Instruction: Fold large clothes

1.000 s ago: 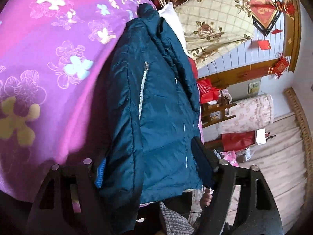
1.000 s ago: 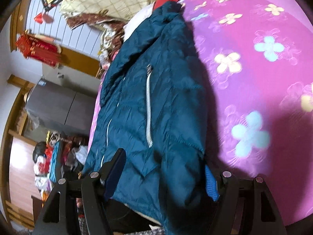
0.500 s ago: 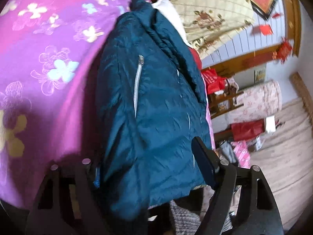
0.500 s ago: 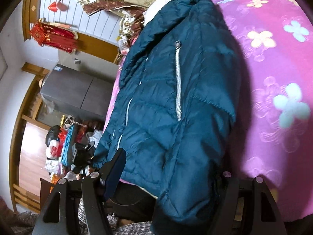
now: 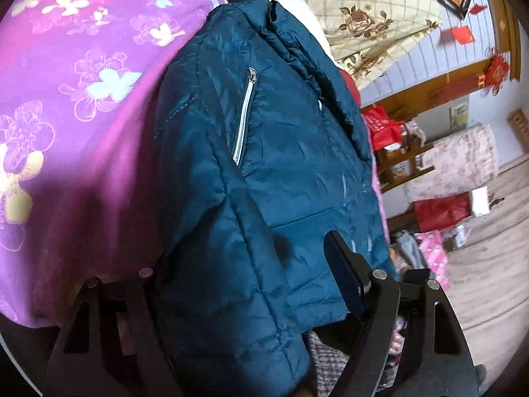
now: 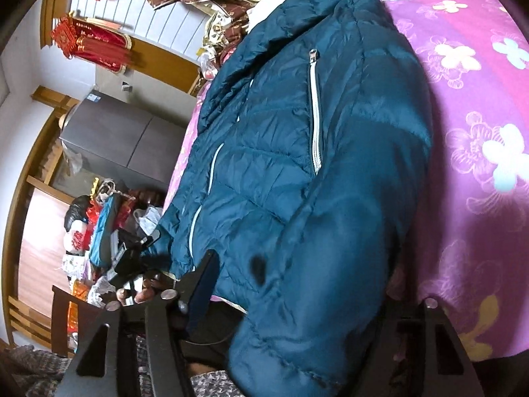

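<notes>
Since a second ago the puffy dark teal quilted jacket has been swinging closer to both cameras, its hem end now filling more of each view and hanging off the near edge of the bed. The bed, covered in a magenta sheet printed with pale flowers, is carrying the jacket lengthwise, collar toward the beige floral pillows at the far end. Both sleeves are lying turned in over the body, so the garment is reading as a long narrow strip with its white pocket zipper facing up.

The left hand-held gripper is standing wide, jaws on either side of the folded sleeve and hem; whether the pads are actually pinching fabric I cannot tell, since one finger is hidden behind the cloth. The right hand-held gripper is likewise spread wide around the opposite bottom corner, its grip equally unclear.

Judging by this, the lengthwise folds are done; folding the hem up toward the collar is remaining.
</notes>
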A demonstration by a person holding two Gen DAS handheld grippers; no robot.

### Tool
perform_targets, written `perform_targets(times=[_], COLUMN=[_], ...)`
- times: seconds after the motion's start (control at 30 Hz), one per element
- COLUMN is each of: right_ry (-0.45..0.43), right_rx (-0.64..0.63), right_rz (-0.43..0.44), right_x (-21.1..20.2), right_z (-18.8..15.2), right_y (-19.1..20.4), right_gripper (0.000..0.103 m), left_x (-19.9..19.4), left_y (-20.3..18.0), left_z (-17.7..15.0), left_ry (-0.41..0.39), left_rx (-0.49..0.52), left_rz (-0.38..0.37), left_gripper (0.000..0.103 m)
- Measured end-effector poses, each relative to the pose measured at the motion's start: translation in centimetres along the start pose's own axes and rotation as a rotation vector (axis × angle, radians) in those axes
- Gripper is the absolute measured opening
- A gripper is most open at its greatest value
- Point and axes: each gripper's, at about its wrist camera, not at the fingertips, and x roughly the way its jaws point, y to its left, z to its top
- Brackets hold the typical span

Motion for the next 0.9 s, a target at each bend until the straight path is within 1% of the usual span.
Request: perform_targets(times=[0.03,0.07,0.1,0.13,0.17,0.2,0.23,0.33,0.47,0.57,0.7,0.73,0.8,0.9], right_ry=[-0.003,-0.004,-0.004,-0.006,-0.01,-0.017,-0.028,-0.063,-0.109,-0.115,-0.125,-0.131,-0.137,-0.154], right_rx=[-0.002,0.006,0.018,0.033,0.042,0.044,0.037,0.0,-0.058,-0.09,-0.111,-0.106,-0.096,-0.106], right_rz=[-0.012,-0.022,-0.041,-0.063,-0.072,-0.081,-0.089,-0.101,-0.074,-0.048,-0.055,-0.058,-0.057,-0.055], right_x=[0.3,0.4,0.5,0.6,0.6,0.3,-0.1,-1.5,-4.4,-6.9,-9.5,-9.8,-9.8,-9.3], right_z=[0.0,0.1,0.2,0.3,0.4,0.6,0.7,0.8,0.7,-0.3,-2.0,-2.3,-2.3,-1.2], right_y=[0.2,0.1,0.0,-0.2,-0.4,-0.4,-0.1,1.2,3.1,4.1,4.2,4.0,3.8,4.4], right_gripper=[0.053,0.05,0.038,0.028,0.025,0.019,0.016,0.013,0.01,0.009,0.008,0.008,0.008,0.008], left_x=[0.1,0.3,0.5,0.7,0.7,0.5,0.1,-2.0,-5.2,-6.4,-7.5,-7.3,-7.1,-6.8], left_y=[-0.3,-1.1,-1.7,-2.1,-2.5,-2.8,-3.0,-4.3,-6.4,-7.9,-9.2,-9.5,-9.5,-9.1], left_z=[-0.1,-0.3,-0.4,-0.5,-0.6,-0.5,-0.5,-0.4,-0.6,-1.5,-4.0,-4.6,-5.3,-4.4], left_ry=[-0.002,0.0,0.003,0.003,0.002,-0.003,-0.015,-0.078,-0.154,-0.168,-0.169,-0.172,-0.183,-0.201], left_rx=[0.012,0.045,0.074,0.096,0.114,0.118,0.116,0.131,0.168,0.206,0.273,0.286,0.304,0.276], left_rz=[0.026,0.078,0.135,0.202,0.27,0.292,0.29,0.286,0.261,0.237,0.21,0.214,0.249,0.269], left_gripper=[0.072,0.051,0.038,0.02,0.015,0.014,0.012,0.01,0.009,0.009,0.009,0.009,0.009,0.009])
